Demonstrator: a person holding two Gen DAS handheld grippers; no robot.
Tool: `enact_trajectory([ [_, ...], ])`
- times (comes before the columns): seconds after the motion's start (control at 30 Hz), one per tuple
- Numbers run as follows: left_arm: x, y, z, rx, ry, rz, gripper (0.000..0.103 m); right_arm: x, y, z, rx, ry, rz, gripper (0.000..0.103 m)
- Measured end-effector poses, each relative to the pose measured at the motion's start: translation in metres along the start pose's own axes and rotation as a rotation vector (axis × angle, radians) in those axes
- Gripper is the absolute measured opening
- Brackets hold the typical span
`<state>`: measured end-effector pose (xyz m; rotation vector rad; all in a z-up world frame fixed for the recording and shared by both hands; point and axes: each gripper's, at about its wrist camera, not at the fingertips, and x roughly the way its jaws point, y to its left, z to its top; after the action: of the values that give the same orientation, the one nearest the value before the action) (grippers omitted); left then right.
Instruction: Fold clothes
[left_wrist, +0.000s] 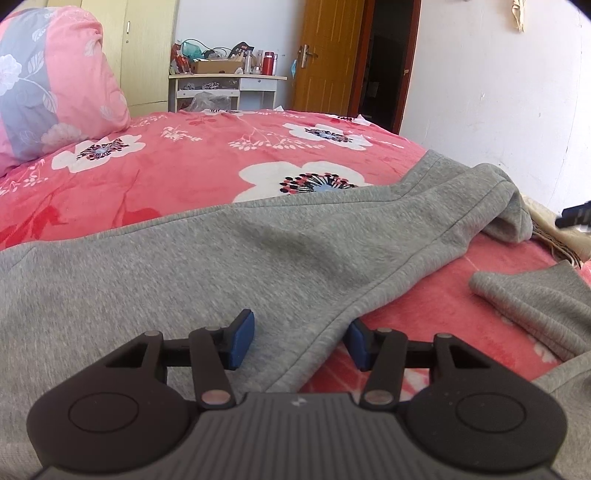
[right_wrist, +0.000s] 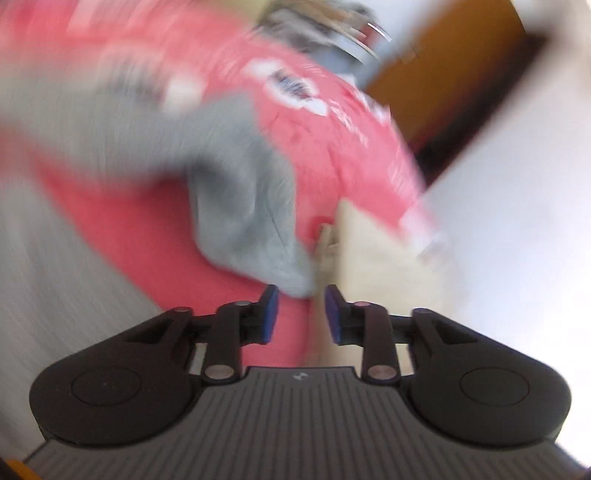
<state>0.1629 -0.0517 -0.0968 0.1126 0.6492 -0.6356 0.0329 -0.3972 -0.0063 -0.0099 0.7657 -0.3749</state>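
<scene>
Left gripper (left_wrist: 301, 341): jaws apart, straddling a seam edge of the grey sweatshirt (left_wrist: 221, 258), pads not pressing. Right gripper (right_wrist: 301, 314): narrow gap, empty; blurred cuff just ahead. No legible writing.

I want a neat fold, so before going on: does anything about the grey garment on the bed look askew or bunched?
Yes. The grey garment lies flat over most of the bedspread, but its far sleeve end is humped and rumpled near the bed's edge, and a ribbed edge sits loosely folded at the right.
</scene>
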Motion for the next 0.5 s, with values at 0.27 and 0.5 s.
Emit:
enact_trajectory([
  [0.27, -0.001, 0.002, 0.000, -0.008, -0.006, -0.020, 0.058, 0.045, -0.062, 0.030, 0.705, -0.071, 0.375, 0.053],
  [0.5, -0.004, 0.000, 0.000, 0.004, -0.023, -0.047, 0.052, 0.104, -0.028, 0.089, 0.452, -0.014, 0.376, 0.055],
])
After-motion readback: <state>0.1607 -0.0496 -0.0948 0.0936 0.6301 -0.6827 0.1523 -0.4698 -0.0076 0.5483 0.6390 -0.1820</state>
